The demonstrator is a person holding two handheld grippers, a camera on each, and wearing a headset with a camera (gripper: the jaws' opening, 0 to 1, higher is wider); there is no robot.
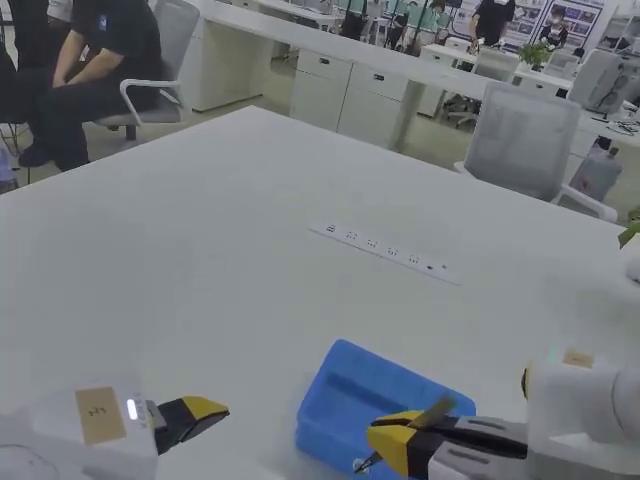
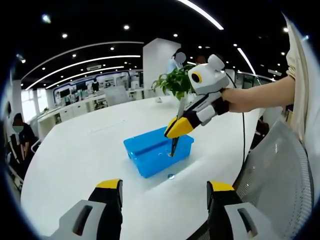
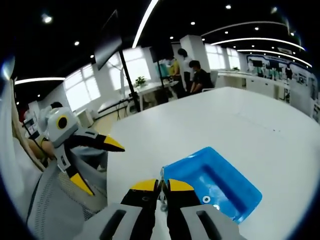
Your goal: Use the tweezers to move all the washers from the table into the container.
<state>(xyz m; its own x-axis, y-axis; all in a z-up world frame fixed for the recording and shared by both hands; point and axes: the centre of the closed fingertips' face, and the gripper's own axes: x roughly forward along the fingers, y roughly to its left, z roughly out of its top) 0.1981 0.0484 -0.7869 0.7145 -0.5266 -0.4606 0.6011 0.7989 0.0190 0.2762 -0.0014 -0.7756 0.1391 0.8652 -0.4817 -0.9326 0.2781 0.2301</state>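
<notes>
A blue container sits near the table's front edge. My right gripper is shut on the tweezers, whose tips point down at the container's near corner. Two washers lie inside the container. One more washer lies on the table just outside its wall. My left gripper is open and holds nothing, low over the table to the left of the container.
A power strip is set into the white table beyond the container. Office chairs and desks stand past the far edge, and a seated person is at the back left. A potted plant stands behind the right gripper.
</notes>
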